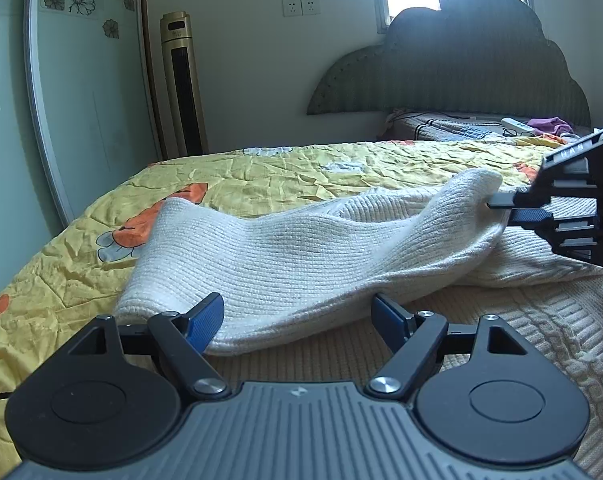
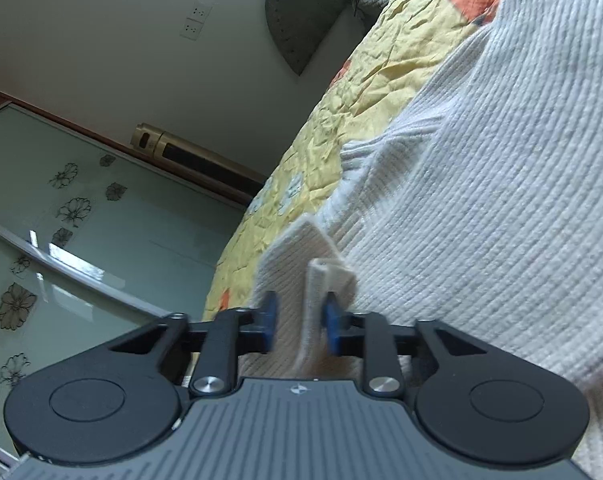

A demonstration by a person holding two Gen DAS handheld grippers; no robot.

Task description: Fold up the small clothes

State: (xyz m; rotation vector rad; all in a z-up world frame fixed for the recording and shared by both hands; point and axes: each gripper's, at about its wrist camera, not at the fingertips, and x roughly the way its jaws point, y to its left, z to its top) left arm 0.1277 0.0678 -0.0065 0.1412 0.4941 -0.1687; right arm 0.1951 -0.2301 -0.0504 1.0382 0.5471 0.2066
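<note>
The white knit sweater (image 1: pixel 285 256) lies on the yellow bedspread (image 1: pixel 261 168), its near edge between the spread-apart fingers of the left gripper (image 1: pixel 297 320), while the right gripper (image 2: pixel 299 318) pinches a lifted fold, with blurry letters I cannot read.

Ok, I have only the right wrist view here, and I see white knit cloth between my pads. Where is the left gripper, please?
Observer: The left gripper is open at the near edge of the white sweater. It holds nothing.
Operator: Does the part I grip lie flat?
Observer: No. The right gripper holds it raised, and the cloth drapes down from there toward the left gripper.
Operator: Is anything else on the bed?
Observer: Yes, a purple cloth lies far back, by the headboard.
</note>
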